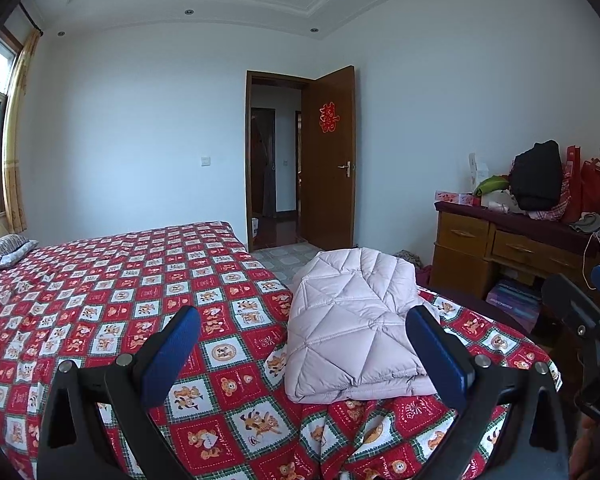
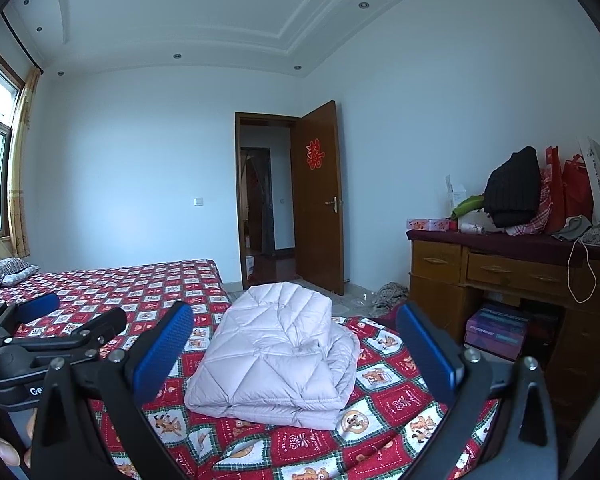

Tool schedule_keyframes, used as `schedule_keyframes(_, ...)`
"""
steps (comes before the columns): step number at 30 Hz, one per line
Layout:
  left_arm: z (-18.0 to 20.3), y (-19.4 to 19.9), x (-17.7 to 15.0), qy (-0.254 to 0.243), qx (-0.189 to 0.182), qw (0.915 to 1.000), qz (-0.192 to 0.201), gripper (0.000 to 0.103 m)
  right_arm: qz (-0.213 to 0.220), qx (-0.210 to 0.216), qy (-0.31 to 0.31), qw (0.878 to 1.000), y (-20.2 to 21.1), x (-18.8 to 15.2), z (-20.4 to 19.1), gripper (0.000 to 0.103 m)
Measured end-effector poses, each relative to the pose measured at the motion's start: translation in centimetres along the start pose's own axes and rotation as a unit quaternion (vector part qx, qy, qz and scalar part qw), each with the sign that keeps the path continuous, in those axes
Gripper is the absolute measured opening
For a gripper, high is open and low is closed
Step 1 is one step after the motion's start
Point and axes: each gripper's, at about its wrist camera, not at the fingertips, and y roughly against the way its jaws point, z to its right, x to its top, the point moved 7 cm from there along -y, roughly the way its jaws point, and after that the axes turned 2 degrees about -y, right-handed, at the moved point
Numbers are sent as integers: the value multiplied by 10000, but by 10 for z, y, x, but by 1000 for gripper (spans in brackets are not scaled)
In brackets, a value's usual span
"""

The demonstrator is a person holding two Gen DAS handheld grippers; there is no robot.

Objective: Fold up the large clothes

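Both the left tongs (image 1: 302,344) and the right tongs (image 2: 294,340) hang spread and empty over the folded pink quilted jacket (image 2: 276,356) near the bed (image 1: 120,292) corner, where a careless nudge might slump its puffy layers floorward.

Both wrist views sit low at the bed's (image 1: 100,300) foot corner, facing across it toward the door (image 1: 328,152). Left view sits left of right; both share the folded jacket (image 2: 276,356), near, and the dresser (image 2: 500,272).
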Motion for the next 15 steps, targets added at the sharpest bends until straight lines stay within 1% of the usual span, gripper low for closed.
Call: schedule_keyframes(15,4,-1,-2,-89,69,9999,-33,102,-106,50,-99,9999,-1,-1,0,103)
